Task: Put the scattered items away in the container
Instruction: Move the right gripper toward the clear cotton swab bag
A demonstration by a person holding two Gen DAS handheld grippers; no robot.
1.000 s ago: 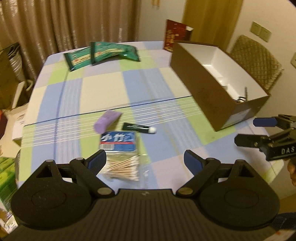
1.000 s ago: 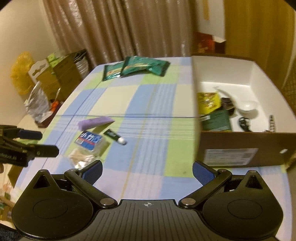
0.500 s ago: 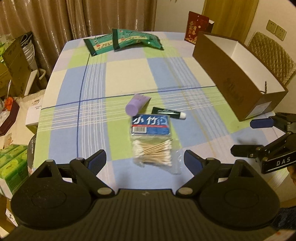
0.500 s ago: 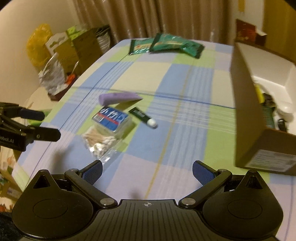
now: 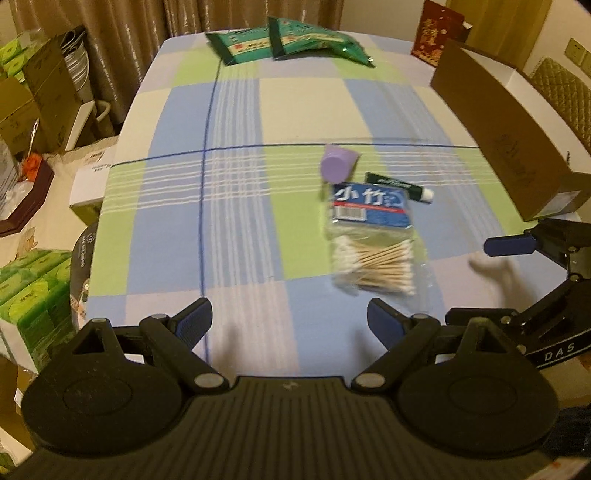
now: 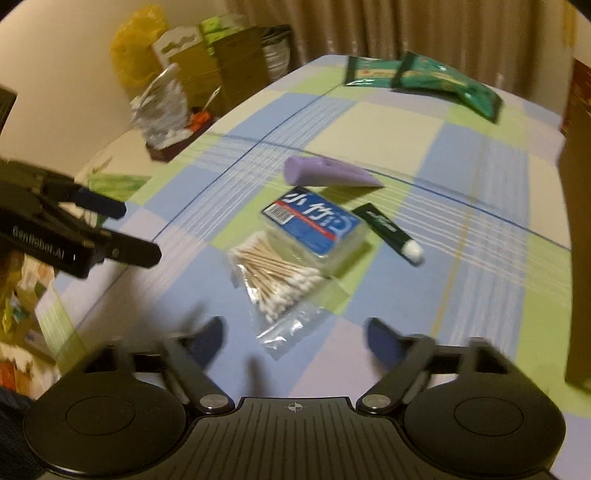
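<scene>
Cotton swabs lie ahead of both empty, spread fingers; right's just narrowing; left view alone shows the box.

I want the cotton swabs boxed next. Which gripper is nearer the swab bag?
Right gripper: the swab bag lies just ahead of its open fingers. The left gripper sits off to the bag's side.

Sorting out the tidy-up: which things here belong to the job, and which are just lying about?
For the job: cotton swab bag, blue pack, purple tube, green tube, cardboard box.

Just about: green packets, red box, tissue packs.
</scene>
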